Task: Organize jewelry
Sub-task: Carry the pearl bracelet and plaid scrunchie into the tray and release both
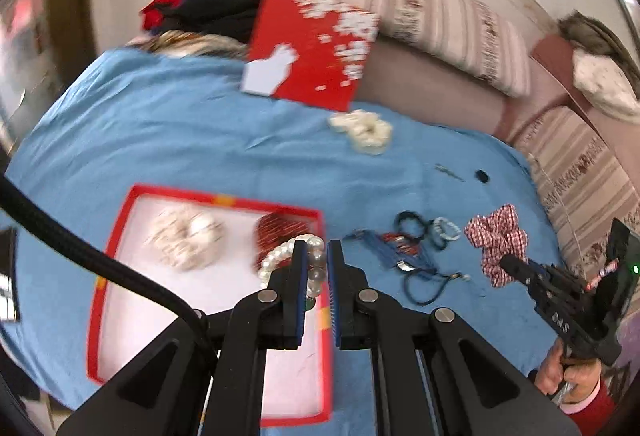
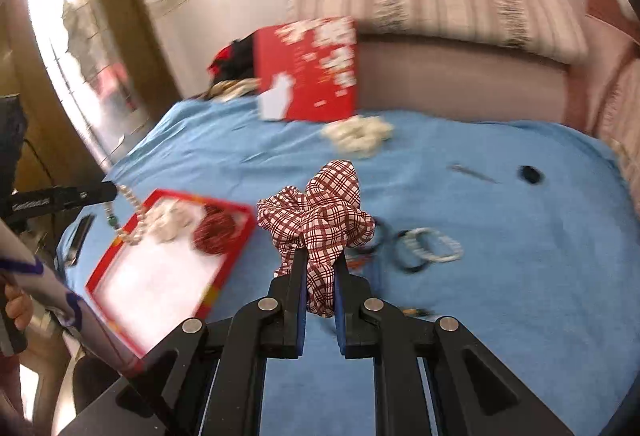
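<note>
A red-rimmed box (image 1: 114,232) with a white floor lies on the blue cloth and holds a cream scrunchie (image 1: 186,236) and a dark red scrunchie (image 1: 280,230). My left gripper (image 1: 318,250) is shut on a pearl necklace (image 1: 280,258) that hangs over the box; the necklace also shows in the right wrist view (image 2: 134,208). My right gripper (image 2: 320,256) is shut on a red-and-white checked scrunchie (image 2: 320,212) and holds it above the cloth, right of the box (image 2: 236,256).
Black and white bracelets (image 2: 424,246) and blue cords (image 1: 400,252) lie on the cloth. A cream scrunchie (image 1: 362,130), a hairpin (image 2: 472,174) and a small black item (image 2: 530,174) lie further back. A red lid (image 1: 312,48) leans against the sofa.
</note>
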Available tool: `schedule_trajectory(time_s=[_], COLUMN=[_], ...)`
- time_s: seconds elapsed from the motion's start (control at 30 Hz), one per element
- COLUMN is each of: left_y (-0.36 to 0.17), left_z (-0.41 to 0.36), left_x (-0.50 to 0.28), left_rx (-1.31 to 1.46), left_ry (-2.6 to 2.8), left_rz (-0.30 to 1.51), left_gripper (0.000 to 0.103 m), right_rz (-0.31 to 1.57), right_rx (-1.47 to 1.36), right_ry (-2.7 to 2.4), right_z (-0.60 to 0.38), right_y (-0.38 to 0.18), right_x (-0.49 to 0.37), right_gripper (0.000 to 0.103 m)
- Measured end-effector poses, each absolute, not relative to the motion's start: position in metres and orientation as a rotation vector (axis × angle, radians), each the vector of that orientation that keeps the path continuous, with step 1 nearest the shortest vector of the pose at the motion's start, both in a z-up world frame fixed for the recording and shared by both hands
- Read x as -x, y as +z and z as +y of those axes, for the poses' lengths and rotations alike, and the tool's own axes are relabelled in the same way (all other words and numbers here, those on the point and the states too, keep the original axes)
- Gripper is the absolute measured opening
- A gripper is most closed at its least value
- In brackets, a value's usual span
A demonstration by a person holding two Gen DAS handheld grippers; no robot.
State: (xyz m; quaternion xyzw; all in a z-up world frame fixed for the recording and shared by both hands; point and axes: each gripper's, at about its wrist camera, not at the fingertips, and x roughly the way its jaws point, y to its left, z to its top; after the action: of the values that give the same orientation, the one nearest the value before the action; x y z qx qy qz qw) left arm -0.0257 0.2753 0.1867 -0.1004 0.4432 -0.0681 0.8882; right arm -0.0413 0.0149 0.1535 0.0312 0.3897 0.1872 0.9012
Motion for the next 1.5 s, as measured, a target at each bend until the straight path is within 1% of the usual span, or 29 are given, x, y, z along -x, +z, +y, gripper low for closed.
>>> schedule_trajectory(time_s=[0.27,0.5,0.67,0.8,1.07,1.5], left_y=[0.143,0.099,0.086,0.074,0.056,0.044], left_z=[0.344,0.386,0.406,0.423,0.443,0.452], left_x=[0.035,0.035,0.040,0.041,0.038,0.024], left_rx=[0.307,0.382,0.409,0.427,0.471,0.493], left_ry=[-0.068,-0.019,0.001,0.030,0.045,0.106], left_rz=[0.982,1.030,1.030,1.042,1.063,1.070], left_gripper=[0.009,0.009,0.009,0.009,0.009,0.009], right_rz=[0.869,0.954,1.006,1.038,1.081,1.115], right_rx=[0.033,0.095,0.117,0.124,0.142,0.226], right_ry=[0.520,0.584,0.605,0.614,0.633,0.721], right_z=[0.115,0.174,0.206,0.224,0.237,0.230], right_y=[0.132,0.099,0.076,0.062,0.050,0.046], right_x=[0.045,0.042,0.035,0.028,0.032,0.101], right_gripper=[0.012,0.012,0.012,0.012,0.012,0.013])
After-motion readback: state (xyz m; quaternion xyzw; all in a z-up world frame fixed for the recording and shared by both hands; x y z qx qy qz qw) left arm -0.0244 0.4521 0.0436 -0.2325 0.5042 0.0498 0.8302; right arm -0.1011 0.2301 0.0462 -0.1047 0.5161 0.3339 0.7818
